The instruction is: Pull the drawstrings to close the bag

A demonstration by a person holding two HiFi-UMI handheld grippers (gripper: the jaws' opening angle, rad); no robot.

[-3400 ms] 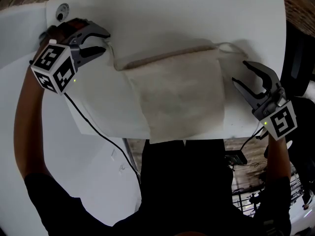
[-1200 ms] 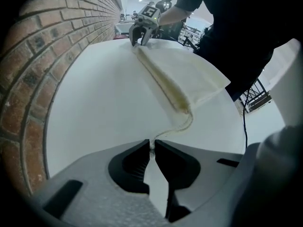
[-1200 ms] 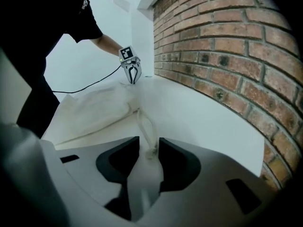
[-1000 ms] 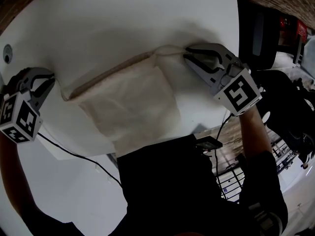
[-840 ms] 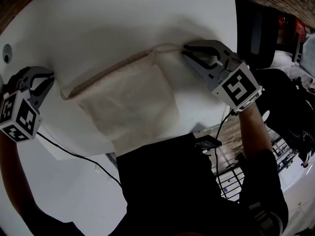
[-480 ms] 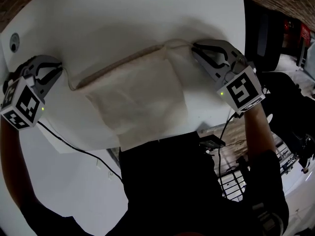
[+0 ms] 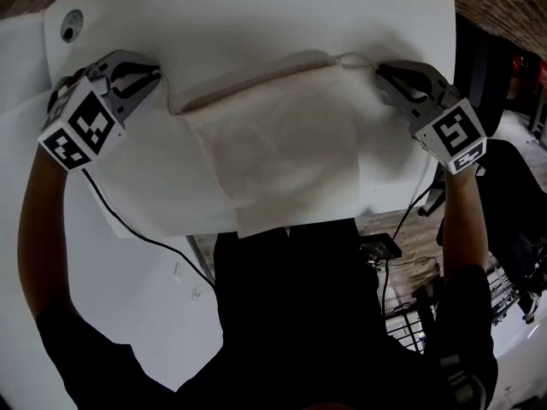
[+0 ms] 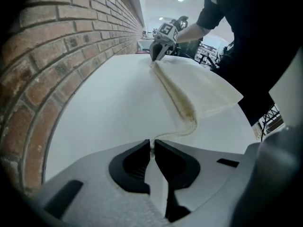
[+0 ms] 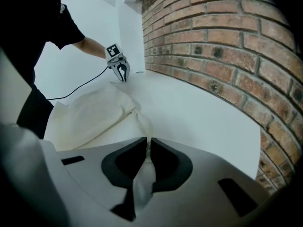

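A cream cloth bag (image 7: 282, 139) lies flat on the white table (image 7: 256, 24), its gathered top hem running between my two grippers. My left gripper (image 7: 155, 75) is shut on the left drawstring (image 8: 165, 135), which runs taut from the bag's corner (image 8: 188, 122) into the jaw tips. My right gripper (image 7: 381, 69) holds the right drawstring (image 7: 352, 58) between its tips (image 9: 147, 143); its jaws are closing on the cord. From each gripper view I see the other gripper at the far end of the bag (image 8: 163, 32) (image 9: 119, 67).
A brick wall (image 8: 57, 56) runs along the table's far side. A round cable hole (image 7: 72, 26) sits in the table near the left gripper. A black cable (image 7: 128, 225) hangs off the table's near edge. The bag's bottom overhangs that edge by the person's torso.
The right gripper's jaws have closed onto the right drawstring and moved right, away from the bag's corner. The left gripper has kept its hold on the left cord.
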